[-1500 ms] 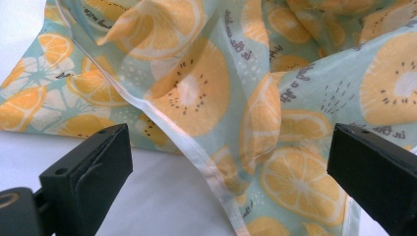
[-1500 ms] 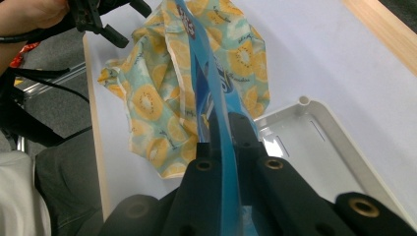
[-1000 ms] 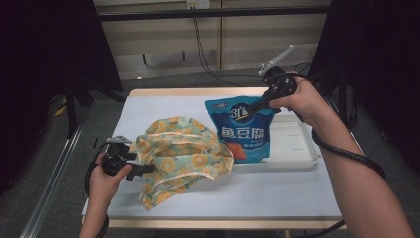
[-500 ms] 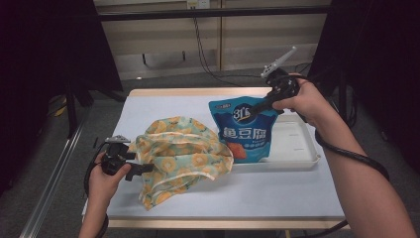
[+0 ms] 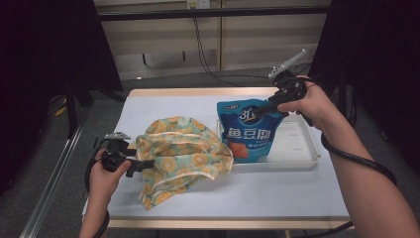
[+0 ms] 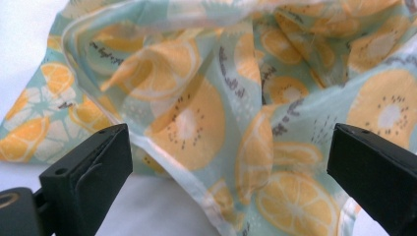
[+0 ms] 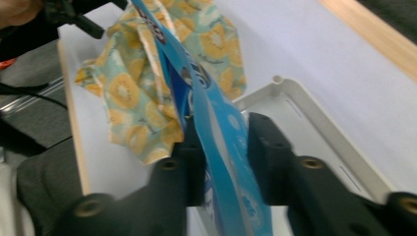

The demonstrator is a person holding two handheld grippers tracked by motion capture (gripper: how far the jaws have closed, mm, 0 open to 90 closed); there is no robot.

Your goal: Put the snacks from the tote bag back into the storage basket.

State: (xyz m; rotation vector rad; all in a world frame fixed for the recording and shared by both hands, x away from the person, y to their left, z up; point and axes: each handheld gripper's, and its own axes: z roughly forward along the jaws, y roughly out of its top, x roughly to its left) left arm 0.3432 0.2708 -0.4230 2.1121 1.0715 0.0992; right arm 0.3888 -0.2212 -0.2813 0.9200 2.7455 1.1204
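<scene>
In the high view, the right gripper (image 5: 263,110) is pinching the top of the glossy blue pouch (image 5: 249,132), standing it over the white tray (image 5: 297,157), beside the soft fruit-print bag (image 5: 181,152) on the tabletop (image 5: 277,188); bagging seems not yet done.

In the left gripper view, the left gripper (image 6: 226,172) is gaping wide around the bag's thin crumpled cloth, gripping nothing.

In the right gripper view, its jaws are clamping the pouch's flat sealed edge.

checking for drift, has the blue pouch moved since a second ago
No. The blue pouch, held by the right gripper, sits at the same spot against the white tray's left end in the high view.
</scene>
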